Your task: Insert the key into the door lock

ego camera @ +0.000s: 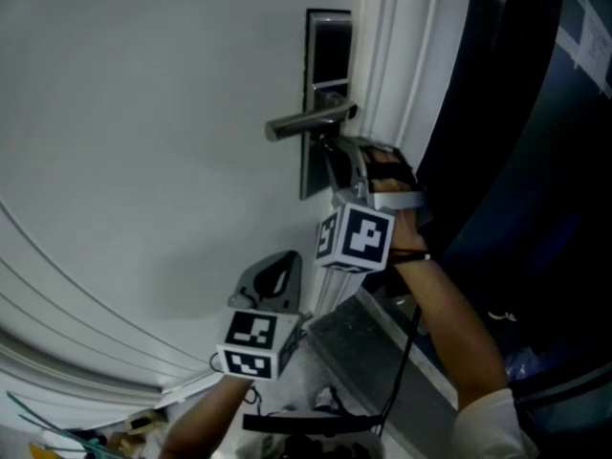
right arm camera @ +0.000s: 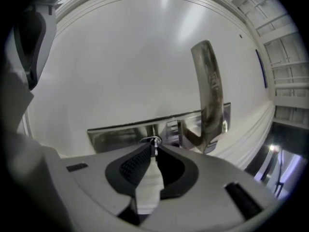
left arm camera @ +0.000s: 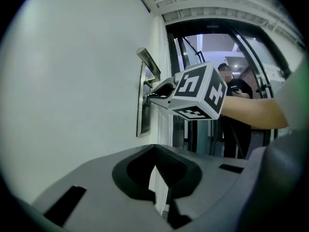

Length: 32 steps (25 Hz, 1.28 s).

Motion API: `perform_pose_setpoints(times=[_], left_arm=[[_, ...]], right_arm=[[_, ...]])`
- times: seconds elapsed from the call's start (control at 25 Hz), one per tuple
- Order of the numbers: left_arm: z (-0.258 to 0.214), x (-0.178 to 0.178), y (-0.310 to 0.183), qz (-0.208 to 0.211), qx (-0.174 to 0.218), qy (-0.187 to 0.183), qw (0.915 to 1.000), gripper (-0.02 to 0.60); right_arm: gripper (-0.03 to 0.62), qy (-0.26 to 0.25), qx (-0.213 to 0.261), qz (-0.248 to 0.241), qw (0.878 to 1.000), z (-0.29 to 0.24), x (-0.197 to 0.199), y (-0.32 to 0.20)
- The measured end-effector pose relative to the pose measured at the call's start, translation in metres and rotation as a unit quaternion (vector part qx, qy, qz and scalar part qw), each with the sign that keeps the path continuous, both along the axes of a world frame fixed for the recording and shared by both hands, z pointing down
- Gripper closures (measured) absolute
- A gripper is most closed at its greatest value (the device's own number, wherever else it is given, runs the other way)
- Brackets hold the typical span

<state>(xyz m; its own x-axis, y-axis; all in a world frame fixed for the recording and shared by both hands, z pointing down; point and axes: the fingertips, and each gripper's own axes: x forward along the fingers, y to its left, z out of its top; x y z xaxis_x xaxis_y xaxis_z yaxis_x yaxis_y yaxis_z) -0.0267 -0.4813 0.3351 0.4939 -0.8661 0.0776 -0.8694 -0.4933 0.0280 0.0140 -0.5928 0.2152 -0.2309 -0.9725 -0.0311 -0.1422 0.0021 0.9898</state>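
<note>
Right tongs [right arm camera: 154, 148] pinch the key [right arm camera: 155, 141] at their tips. The key's far end meets the lock plate [right arm camera: 120, 136] on the door [right arm camera: 120, 57], just below the handle [ego camera: 308, 120]. I cannot tell how deep it sits. Left tongs [left arm camera: 155, 164] are pressed together with nothing between them. They hang nearer and to the left of the right tongs, clear of the plate.

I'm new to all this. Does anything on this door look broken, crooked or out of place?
Nothing stands out. The lever handle and its metal lock plate look intact against the white door. The right gripper pinches the key right at the plate. The left gripper hangs back, shut and empty.
</note>
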Motion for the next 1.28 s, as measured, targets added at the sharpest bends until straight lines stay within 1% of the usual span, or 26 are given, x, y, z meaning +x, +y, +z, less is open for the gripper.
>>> perform_pose_setpoints(times=[0.28, 0.52, 0.64, 0.8, 0.92, 1.04, 1.16, 1.28], left_arm=[[0.003, -0.011, 0.005, -0.002, -0.003, 0.004, 1.0, 0.578], [0.007, -0.021, 0.01, 0.0, -0.004, 0.007, 1.0, 0.578], [0.009, -0.024, 0.015, 0.003, -0.006, 0.011, 0.9999, 0.578], [0.014, -0.029, 0.022, 0.006, -0.007, 0.011, 0.9999, 0.578], [0.02, -0.032, 0.028, 0.009, -0.013, 0.011, 0.9998, 0.578], [0.026, -0.034, 0.035, 0.011, -0.017, 0.01, 0.9997, 0.578], [0.031, -0.036, 0.041, 0.011, -0.019, 0.01, 0.9997, 0.578], [0.036, -0.036, 0.044, 0.011, -0.021, 0.01, 0.9997, 0.578]], right_arm=[[0.56, -0.066, -0.005, -0.001, 0.998, 0.0, 0.001, 0.01], [0.554, -0.125, 0.0, -0.003, 0.992, -0.003, 0.003, 0.028], [0.554, -0.156, -0.012, -0.007, 0.988, 0.002, 0.0, 0.041], [0.554, -0.206, -0.042, -0.017, 0.978, 0.02, -0.009, 0.063], [0.554, -0.248, -0.076, -0.018, 0.966, 0.042, -0.013, 0.079], [0.554, -0.296, -0.11, -0.017, 0.949, 0.063, -0.015, 0.095], [0.554, -0.343, -0.141, -0.019, 0.928, 0.081, -0.018, 0.113], [0.554, -0.393, -0.169, -0.023, 0.903, 0.096, -0.021, 0.128]])
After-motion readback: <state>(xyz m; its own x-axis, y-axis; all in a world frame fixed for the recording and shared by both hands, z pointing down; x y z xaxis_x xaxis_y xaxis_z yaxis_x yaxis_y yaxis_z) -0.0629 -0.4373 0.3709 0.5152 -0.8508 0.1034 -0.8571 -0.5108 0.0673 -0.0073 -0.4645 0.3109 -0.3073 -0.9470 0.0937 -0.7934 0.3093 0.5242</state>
